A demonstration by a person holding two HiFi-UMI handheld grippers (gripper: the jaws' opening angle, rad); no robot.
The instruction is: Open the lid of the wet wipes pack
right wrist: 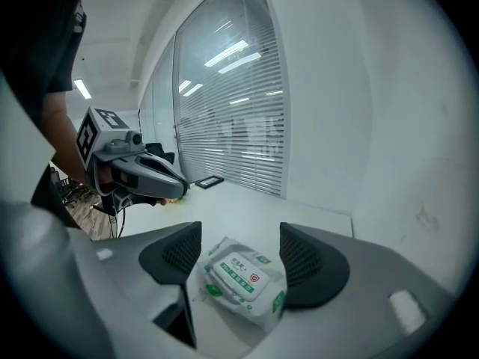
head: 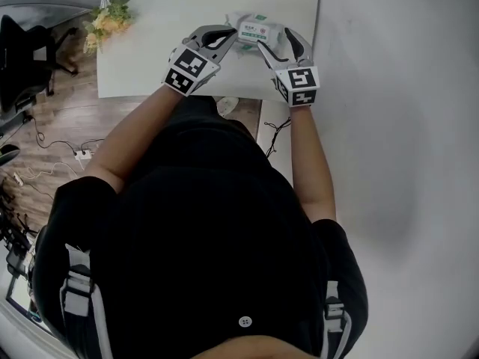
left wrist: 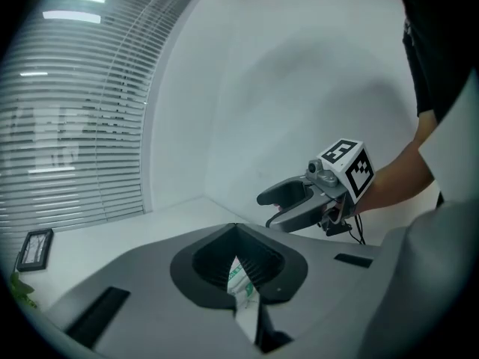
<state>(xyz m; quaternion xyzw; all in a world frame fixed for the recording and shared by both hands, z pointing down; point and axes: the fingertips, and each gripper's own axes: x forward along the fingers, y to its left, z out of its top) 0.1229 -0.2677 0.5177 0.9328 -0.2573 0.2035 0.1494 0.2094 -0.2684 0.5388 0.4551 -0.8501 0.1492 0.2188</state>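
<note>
A: Flowers (head: pixel 107 17) show upper left in the head view only. Left gripper (head: pixel 228 37)?
B: Jaws together, near the pack's left end. Its own view catches just a sliver of the wet wipes pack (left wrist: pixel 241 281) through the slit.
A: And further right?
B: Right gripper (right wrist: pixel 239 249) has its jaws wide apart. The pack lies on the table (head: pixel 150 51) between them, pads clear, lid shut.

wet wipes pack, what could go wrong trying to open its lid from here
1. The wet wipes pack lies loose on the table. The left hand-held gripper, jaws nearly together, is not holding it, so pulling at the lid may lift or slide the whole pack.
2. The right hand-held gripper is open wide, with the soft pack in line between its jaws. Closing there would probably squeeze the body rather than catch the lid's edge.
</note>
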